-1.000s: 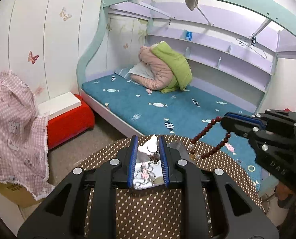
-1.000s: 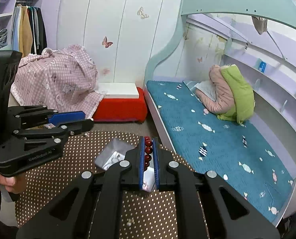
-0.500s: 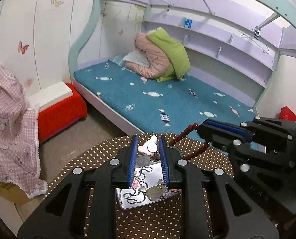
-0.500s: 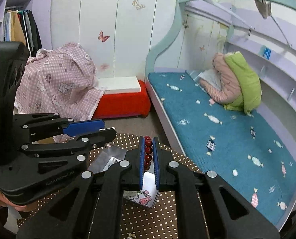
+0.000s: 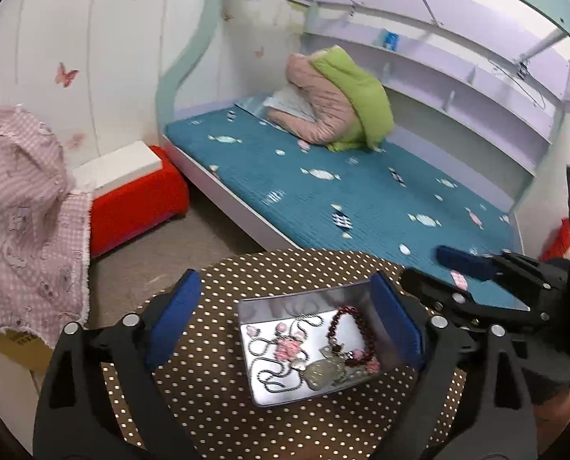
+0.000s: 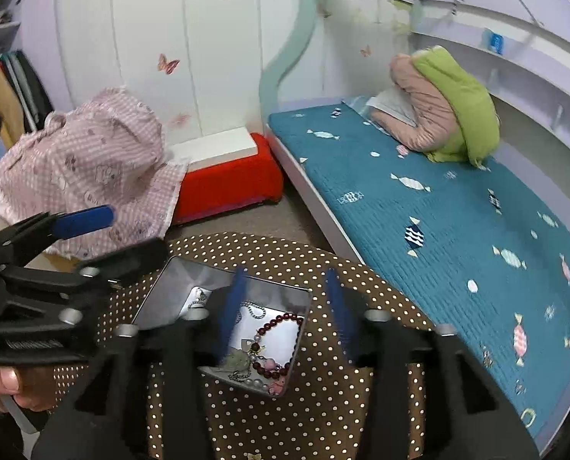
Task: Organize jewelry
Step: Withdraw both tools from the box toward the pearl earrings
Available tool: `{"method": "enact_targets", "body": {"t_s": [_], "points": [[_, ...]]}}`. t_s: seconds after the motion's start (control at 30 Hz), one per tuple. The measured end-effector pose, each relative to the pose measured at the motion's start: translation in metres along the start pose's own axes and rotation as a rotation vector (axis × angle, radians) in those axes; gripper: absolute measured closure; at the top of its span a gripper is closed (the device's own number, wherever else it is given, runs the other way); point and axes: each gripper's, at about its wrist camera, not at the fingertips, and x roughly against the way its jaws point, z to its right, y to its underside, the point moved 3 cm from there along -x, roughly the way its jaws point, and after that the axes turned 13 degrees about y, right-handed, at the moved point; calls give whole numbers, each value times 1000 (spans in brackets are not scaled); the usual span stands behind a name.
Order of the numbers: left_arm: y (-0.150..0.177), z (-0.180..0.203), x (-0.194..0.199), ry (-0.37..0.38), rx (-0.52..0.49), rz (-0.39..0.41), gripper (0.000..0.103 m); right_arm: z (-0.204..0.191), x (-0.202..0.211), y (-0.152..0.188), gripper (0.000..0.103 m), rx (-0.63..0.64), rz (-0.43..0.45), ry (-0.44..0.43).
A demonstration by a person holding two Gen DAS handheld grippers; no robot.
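A shiny metal tin [image 5: 264, 393] lies open on the brown polka-dot table [image 5: 208, 375]. In it lie a dark red bead bracelet [image 5: 346, 329], a chain necklace [image 5: 269, 364] and a pink charm piece [image 5: 287, 349]. My left gripper [image 5: 285, 316] is open and empty above the tin. My right gripper [image 6: 285, 308] is open and empty over the tin [image 6: 162, 287], with the red bead bracelet [image 6: 281, 322] lying below it. The right gripper also shows at the right of the left wrist view [image 5: 476, 268], and the left gripper at the left of the right wrist view [image 6: 104, 234].
The round table's far edge [image 6: 246, 237] faces a bed with a teal cover [image 6: 438, 199]. A red stool [image 6: 227, 184] and a pink checked cloth [image 6: 85, 168] stand to the left on the floor.
Both grippers have opened. The left one let go of the pink-and-white piece and the right one let go of the red bead bracelet, which now lies in the tin.
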Motion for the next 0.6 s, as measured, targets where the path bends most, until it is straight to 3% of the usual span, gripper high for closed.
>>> {"method": "enact_targets", "body": {"t_s": [0.03,0.1,0.23,0.6], "points": [[0,-3,4,-8,9,14,8,6,2,0,17,-26,9,19],[1,-6,13,-35,15,41,6,16,4,1,7,-74,10,25],[3,-3,28,-106,-21,69,6,20,9,5,7,-108,11,36],[11,19,74,-151,-65,148,5,21,42,10,7,-153,53,27]]}}
